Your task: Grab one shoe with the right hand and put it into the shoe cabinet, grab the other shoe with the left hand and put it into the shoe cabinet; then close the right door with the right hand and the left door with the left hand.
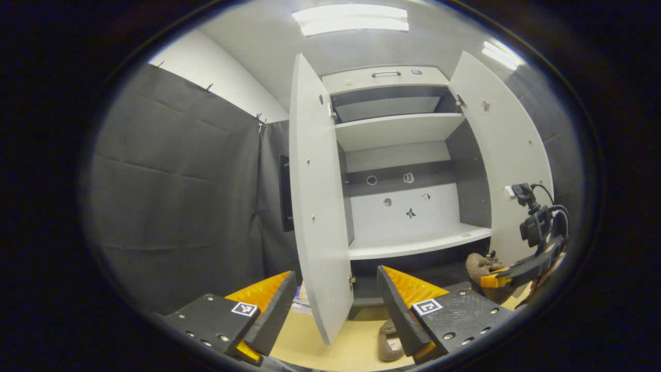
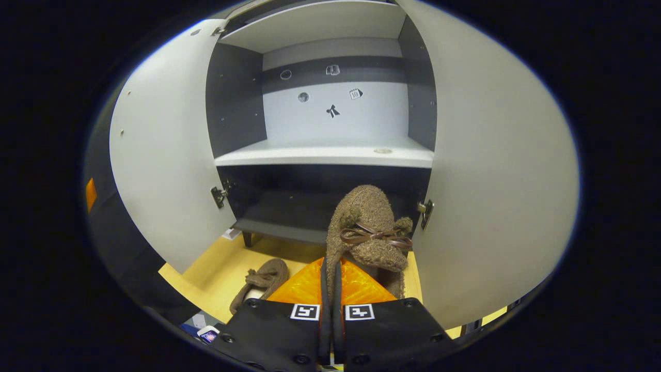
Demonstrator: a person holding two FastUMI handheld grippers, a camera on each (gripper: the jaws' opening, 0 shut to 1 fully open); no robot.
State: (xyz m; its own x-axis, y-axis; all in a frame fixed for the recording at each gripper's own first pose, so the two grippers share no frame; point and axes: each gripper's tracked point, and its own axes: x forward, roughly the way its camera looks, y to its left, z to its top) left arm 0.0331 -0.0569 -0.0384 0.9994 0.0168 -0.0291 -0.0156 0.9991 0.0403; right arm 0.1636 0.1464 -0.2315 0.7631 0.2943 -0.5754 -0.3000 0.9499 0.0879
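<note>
Closest to the right gripper view's lens, the right claw has its two fingers pressed nearly together on the heel edge of a brown fuzzy shoe, which hangs in front of the claw with its toe toward the dark bottom compartment of the shoe cabinet. Holding it by the thin heel rim seems sensible, because the toe can then go into the opening first and the fingers stay outside. Both doors stand wide open, the left door and the right door, so the way inside is free. The carried shoe is just before the lower shelf, slightly toward the right door, not yet inside as far as one can judge. The other shoe lies on the yellow wooden floor, left of the right claw and a little before the cabinet's foot. In the left gripper view, the left claw is spread wide and holds nothing; this same second shoe lies low between its fingers, near the right one, partly hidden, so its exact pose is hard to tell. Farther right there, the right claw appears with the brown shoe at the cabinet's bottom.
</note>
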